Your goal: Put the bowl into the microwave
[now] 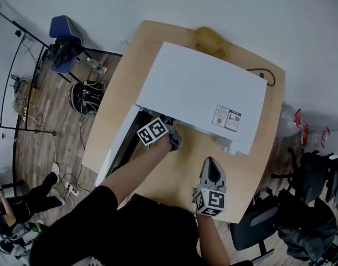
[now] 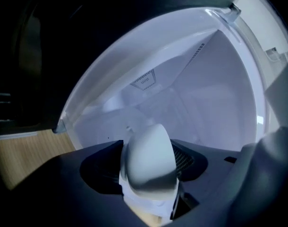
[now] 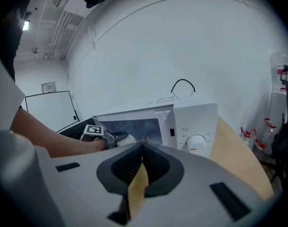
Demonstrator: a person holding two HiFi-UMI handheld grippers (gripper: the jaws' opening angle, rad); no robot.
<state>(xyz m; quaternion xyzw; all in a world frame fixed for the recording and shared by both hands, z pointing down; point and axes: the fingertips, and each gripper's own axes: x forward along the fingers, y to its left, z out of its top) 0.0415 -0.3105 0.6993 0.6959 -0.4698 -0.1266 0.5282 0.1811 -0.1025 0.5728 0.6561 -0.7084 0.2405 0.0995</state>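
The white bowl sits between the spread jaws of my left gripper, tilted and slightly blurred against them, at the mouth of the white microwave. The jaws stand wide and the pads do not clamp it. From above, the left gripper reaches into the microwave's open front. In the right gripper view the bowl shows just past the left gripper at the cavity's opening. My right gripper hovers over the wooden table in front, shut with nothing in it.
The microwave door hangs open to the left, dark inside. A yellow item lies behind the microwave. The control knob faces the right gripper. Chairs and bags stand around the table; a person stands at the lower left.
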